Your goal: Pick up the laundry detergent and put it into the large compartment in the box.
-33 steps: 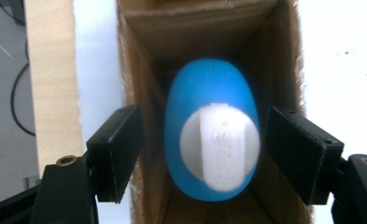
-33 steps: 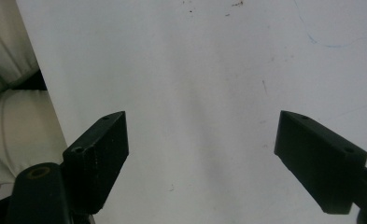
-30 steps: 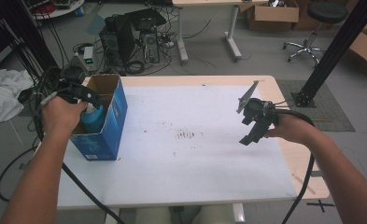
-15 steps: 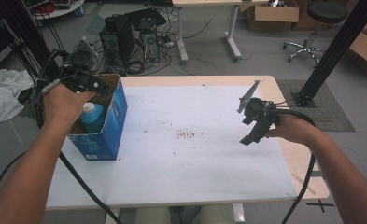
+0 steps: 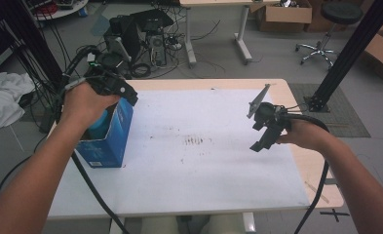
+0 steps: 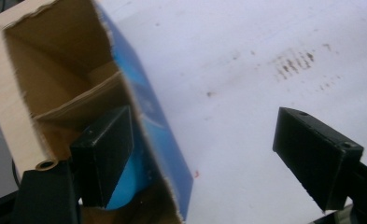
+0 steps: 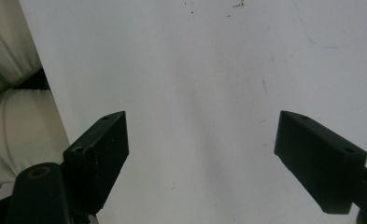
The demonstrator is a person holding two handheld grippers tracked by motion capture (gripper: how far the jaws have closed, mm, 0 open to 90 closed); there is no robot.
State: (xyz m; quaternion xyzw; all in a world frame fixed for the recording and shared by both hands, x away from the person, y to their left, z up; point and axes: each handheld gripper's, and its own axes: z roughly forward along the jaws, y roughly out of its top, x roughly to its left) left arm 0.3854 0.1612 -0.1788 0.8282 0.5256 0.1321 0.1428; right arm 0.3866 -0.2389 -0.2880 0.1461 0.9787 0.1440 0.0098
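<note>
Straddling the blue box's [image 6: 139,121] wall, the left claw [image 6: 204,154] gapes wide, gripping nothing; the right claw [image 7: 200,158] is equally spread.

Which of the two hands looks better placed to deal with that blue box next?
The left. The left gripper is open right at the blue box, one jaw inside it beside a light-blue thing. The right gripper hangs open over bare white table, far from the box.

Box [image 5: 106,141]: standing on the table's [image 5: 218,185] left edge
Bottle [image 5: 99,127]: sitting inside the box
Left gripper [image 5: 112,84]: hanging above the box's far end; one jaw over its opening
Right gripper [image 5: 266,127]: hovering over the table's right side; well apart from the box
</note>
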